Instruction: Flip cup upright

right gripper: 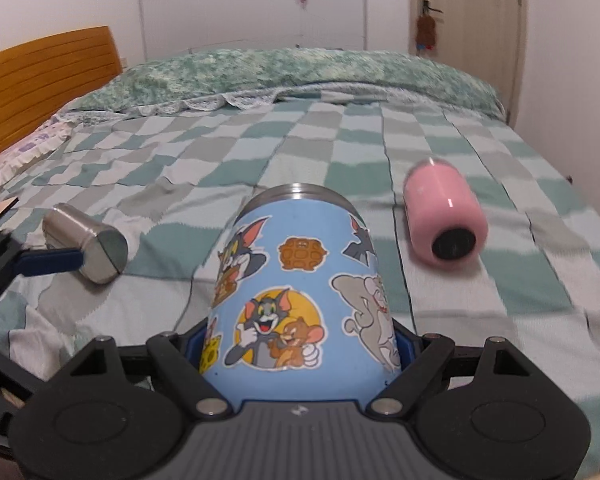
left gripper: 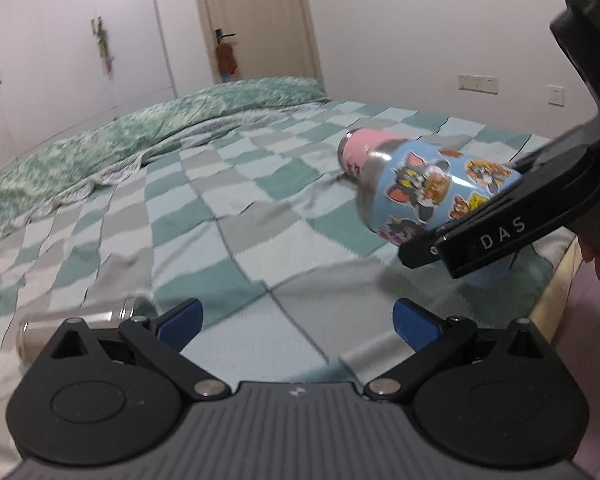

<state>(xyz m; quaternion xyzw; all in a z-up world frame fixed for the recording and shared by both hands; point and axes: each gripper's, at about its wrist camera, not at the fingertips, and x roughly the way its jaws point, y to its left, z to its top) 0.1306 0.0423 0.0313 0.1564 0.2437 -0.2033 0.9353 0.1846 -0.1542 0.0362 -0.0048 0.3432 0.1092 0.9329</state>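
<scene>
Right gripper (right gripper: pixel 300 354) is clamped on the blue cartoon cup (right gripper: pixel 300 288) near its base, blue pads pressed to both sides; the cup is held tilted above the checked blanket (right gripper: pixel 260 148), steel rim pointing away and its far end near the blanket. Left gripper (left gripper: pixel 296 322) hangs with its jaws wide apart and nothing between them. Taking the blue cup as landmark: a pink cup (right gripper: pixel 444 216) lies on its side just to its right, and a steel cup (right gripper: pixel 86 238) lies on its side to its left, close by the left gripper. Judgement: the step in hand is righting the held cup; rotate the wrist until the base faces down, lower onto a flat patch of blanket, and release only once it stands steady, since soft bedding may tip it. Legible writing: "DAS" on the right gripper's body in the left wrist view; the cup carries cat-and-mouse cartoon stickers, no readable text.
</scene>
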